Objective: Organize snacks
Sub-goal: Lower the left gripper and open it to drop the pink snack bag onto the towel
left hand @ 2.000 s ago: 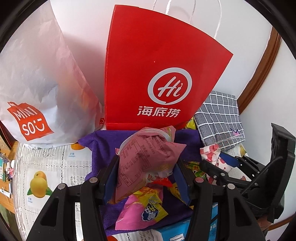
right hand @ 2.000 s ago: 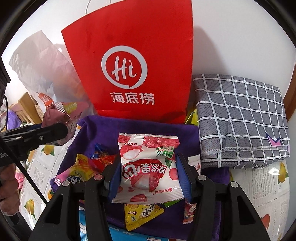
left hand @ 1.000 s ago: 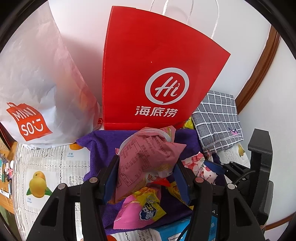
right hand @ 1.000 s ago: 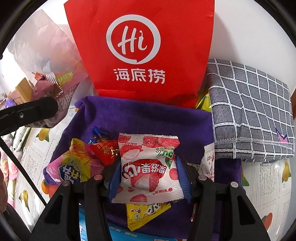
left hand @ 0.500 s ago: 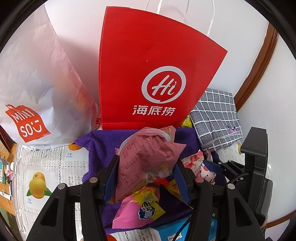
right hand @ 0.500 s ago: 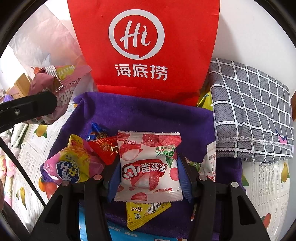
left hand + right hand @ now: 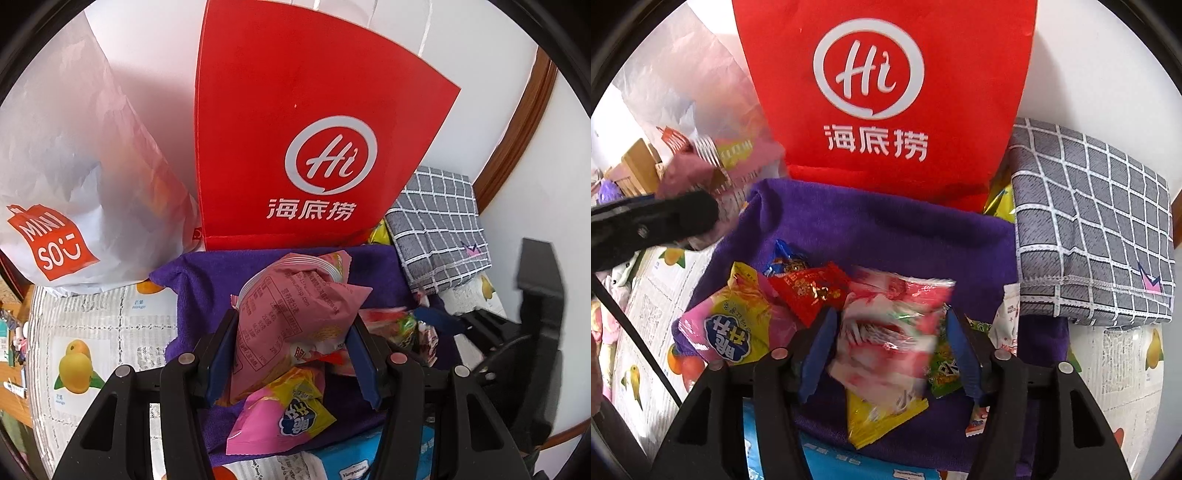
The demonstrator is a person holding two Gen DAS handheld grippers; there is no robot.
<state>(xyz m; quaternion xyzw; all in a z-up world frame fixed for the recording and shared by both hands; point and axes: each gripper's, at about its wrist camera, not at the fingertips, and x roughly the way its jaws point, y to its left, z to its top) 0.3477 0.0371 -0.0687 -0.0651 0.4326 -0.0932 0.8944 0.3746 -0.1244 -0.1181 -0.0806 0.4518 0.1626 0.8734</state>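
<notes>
The red-and-white lychee candy packet (image 7: 890, 332), motion-blurred, sits between the right gripper (image 7: 892, 350), whose jaws are opening; contact appears lost. Below lies the purple cloth (image 7: 886, 232). The left gripper (image 7: 291, 354) clamps a crumpled dusty-pink snack bag (image 7: 291, 314). A red paper bag (image 7: 306, 129) stands behind.
</notes>
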